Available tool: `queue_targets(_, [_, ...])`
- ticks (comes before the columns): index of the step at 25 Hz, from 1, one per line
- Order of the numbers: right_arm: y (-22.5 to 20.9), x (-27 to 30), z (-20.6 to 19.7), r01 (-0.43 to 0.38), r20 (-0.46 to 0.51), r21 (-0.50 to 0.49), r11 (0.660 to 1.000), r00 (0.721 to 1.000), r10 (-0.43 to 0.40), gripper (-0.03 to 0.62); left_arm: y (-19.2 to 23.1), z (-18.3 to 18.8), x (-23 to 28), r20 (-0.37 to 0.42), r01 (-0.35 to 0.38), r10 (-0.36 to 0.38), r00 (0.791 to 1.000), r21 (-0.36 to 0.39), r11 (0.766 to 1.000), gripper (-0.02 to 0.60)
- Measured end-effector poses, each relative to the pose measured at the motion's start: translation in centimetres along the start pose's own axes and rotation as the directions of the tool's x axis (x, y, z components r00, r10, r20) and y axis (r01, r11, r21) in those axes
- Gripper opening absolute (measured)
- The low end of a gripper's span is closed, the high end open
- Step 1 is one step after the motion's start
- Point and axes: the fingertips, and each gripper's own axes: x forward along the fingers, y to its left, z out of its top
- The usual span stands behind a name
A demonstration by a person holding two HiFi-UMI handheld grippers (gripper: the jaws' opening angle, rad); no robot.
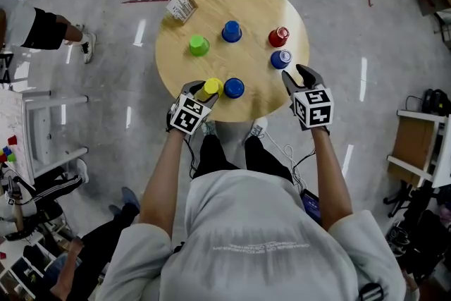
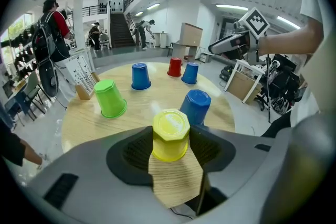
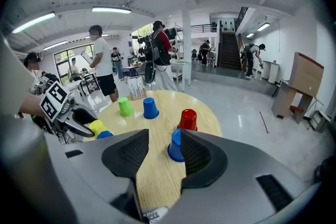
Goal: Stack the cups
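Six cups stand upside down on the round wooden table (image 1: 246, 0). The yellow cup (image 1: 211, 87) (image 2: 170, 134) sits at the near edge with my left gripper (image 1: 200, 89) (image 2: 170, 131) shut on it, a pad against each side. A blue cup (image 1: 233, 87) (image 2: 196, 106) stands just right of it. My right gripper (image 1: 296, 72) (image 3: 164, 134) is open with nothing between its jaws. Another blue cup (image 1: 280, 58) (image 3: 175, 145) stands just ahead of it, partly hidden by the right jaw. The red cup (image 1: 279, 36) (image 3: 188, 119) is beyond that. The green cup (image 1: 199, 46) and a third blue cup (image 1: 231, 31) stand farther back.
A small card stand (image 1: 181, 5) sits at the table's far left edge. Both grippers are at the near rim. A white rack (image 1: 42, 130) stands left on the floor and a shelf (image 1: 416, 144) right. A person's leg (image 1: 49, 30) shows at the far left; several people stand beyond the table.
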Motion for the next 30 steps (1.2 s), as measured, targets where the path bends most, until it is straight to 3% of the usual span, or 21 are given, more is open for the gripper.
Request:
queue_targets(6, [0.2, 0.6, -0.2, -0.010, -0.004, -0.004, 1.000, 1.000, 0.010, 0.222, -0.3, 0.8, -0.8, 0.014, 0.014, -0.014, 1.000, -0.006, 1.000, 0.257])
queue_targets(10, [-0.5, 0.5, 0.1, 0.000, 0.006, 0.000, 1.000, 1.000, 0.000, 0.230, 0.9, 3.5, -3.0, 0.127, 0.003, 0.003, 0.992, -0.050, 0.999, 0.262])
queue_targets(15, [-1.7, 0.4, 1.2, 0.030, 0.030, 0.009, 1.000, 0.999, -0.030, 0.242, 3.3, 9.8, -7.4, 0.323, -0.012, 0.041, 0.945, -0.090, 0.996, 0.261])
queue_targets(20, [-2.8, 2.7, 0.7, 0.030, -0.009, 0.014, 0.999, 1.000, -0.030, 0.273, 4.4, 15.3, -11.0, 0.438, -0.045, 0.069, 0.896, -0.064, 0.997, 0.258])
queue_targets(24, [-3.3, 5.8, -1.6, 0.016, -0.094, 0.010, 1.000, 0.995, -0.015, 0.291, 4.6, 17.1, -12.1, 0.474, -0.054, 0.079, 0.877, -0.066, 0.996, 0.249])
queue_targets(30, [-3.7, 9.5, -3.8, 0.019, -0.178, 0.013, 1.000, 0.984, -0.016, 0.291, 5.2, 16.3, -12.0, 0.453, -0.062, 0.091, 0.887, -0.079, 0.995, 0.245])
